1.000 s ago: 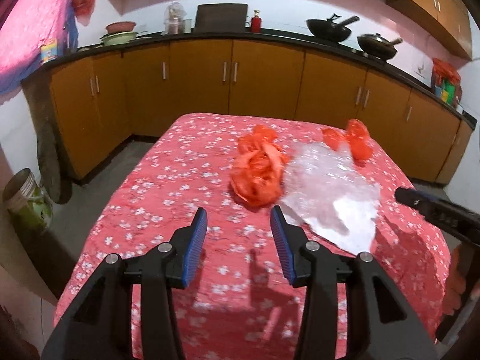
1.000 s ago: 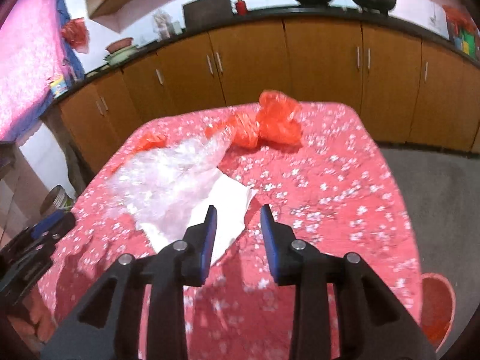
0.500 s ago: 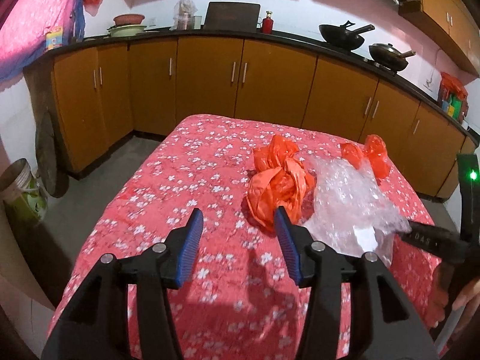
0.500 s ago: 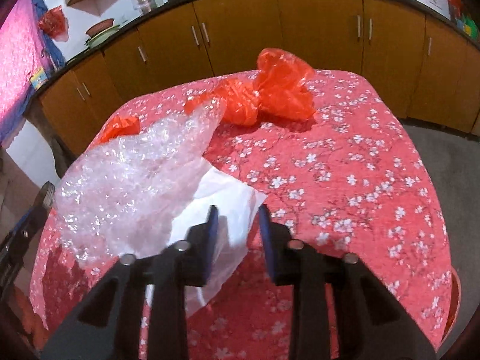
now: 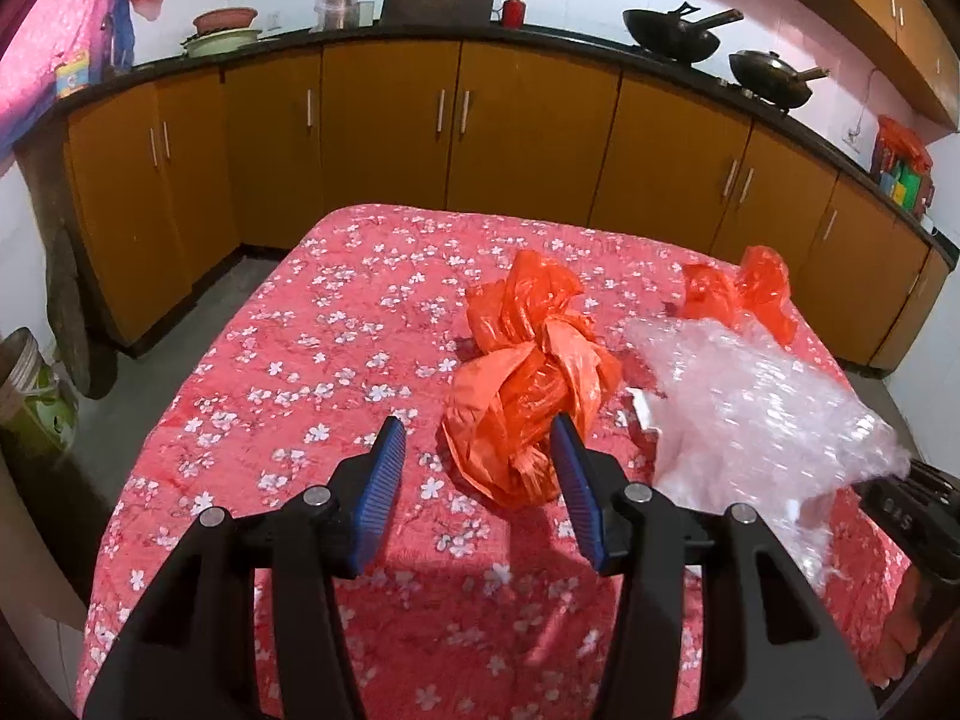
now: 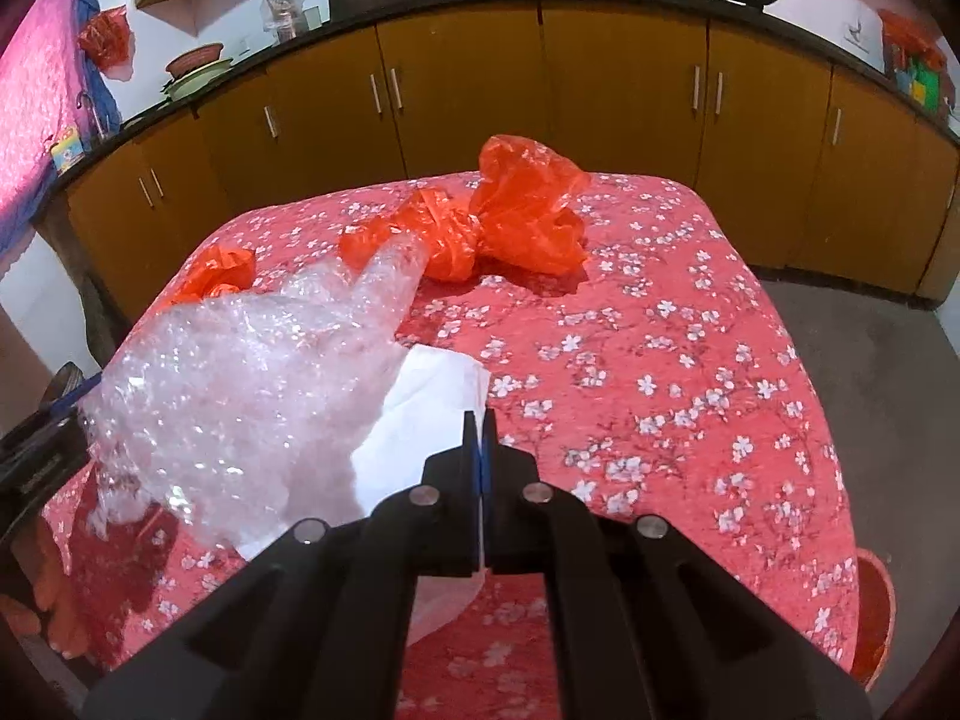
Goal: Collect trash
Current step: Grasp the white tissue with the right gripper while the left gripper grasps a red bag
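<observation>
My right gripper (image 6: pixel 480 420) is shut on the white edge of a clear bubble-wrap bag (image 6: pixel 252 384) and holds it lifted off the red floral tablecloth (image 6: pixel 660 372). The same bag (image 5: pixel 750 396) shows at the right of the left wrist view. My left gripper (image 5: pixel 477 450) is open, its fingers just in front of a crumpled orange plastic bag (image 5: pixel 534 384), the right finger at the bag's near edge. A second orange bag (image 5: pixel 744 294) lies at the far right of the table and shows large in the right wrist view (image 6: pixel 516 210).
Orange kitchen cabinets (image 5: pixel 468 126) run behind the table, with pans (image 5: pixel 672 36) on the counter. A red bin (image 6: pixel 870 618) stands on the floor at the table's right. A bucket (image 5: pixel 30 396) stands on the floor at the left.
My right gripper has closed on the bubble-wrap bag's white edge and raised it. My left gripper has moved closer to the orange bag, still open.
</observation>
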### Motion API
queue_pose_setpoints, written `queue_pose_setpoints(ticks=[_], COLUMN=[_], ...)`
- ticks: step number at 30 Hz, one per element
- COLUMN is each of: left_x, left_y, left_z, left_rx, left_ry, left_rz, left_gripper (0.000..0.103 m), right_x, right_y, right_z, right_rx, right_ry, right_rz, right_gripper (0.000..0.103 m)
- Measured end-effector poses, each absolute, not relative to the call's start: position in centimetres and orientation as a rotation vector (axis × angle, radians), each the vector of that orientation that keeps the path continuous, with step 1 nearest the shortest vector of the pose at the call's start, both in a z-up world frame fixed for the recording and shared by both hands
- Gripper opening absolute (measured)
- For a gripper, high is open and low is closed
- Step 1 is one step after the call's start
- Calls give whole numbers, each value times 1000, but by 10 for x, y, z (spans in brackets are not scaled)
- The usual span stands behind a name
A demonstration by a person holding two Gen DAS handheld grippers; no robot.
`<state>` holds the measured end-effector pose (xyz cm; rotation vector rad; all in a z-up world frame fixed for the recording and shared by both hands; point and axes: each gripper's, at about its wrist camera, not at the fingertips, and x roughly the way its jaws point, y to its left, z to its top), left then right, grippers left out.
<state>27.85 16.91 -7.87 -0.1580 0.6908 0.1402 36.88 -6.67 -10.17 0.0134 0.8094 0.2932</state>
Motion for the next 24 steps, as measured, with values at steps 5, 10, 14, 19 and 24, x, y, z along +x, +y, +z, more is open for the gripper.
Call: queue_pose_setpoints(ticks=[5, 10, 14, 19, 24], left_x=[293, 298, 295, 285, 275], left_y=[167, 168, 170, 170, 166], left_z=[-86, -91, -90, -86, -79], left_rx=[-144, -148, -155, -130, -115], left_ry=[765, 803, 788, 756, 740], left_rz=[112, 100, 107, 130, 125], left_gripper=[50, 19, 12, 10, 10], right_x=[368, 365, 361, 354, 350], right_y=[-69, -74, -78, -87, -96], right_z=[-100, -100, -97, -90, -73], right_rx=[16, 29, 31, 35, 64], right_ry=[812, 813, 796, 765, 726], right_rz=[295, 289, 285, 274, 273], right_gripper=[2, 2, 2, 2, 2])
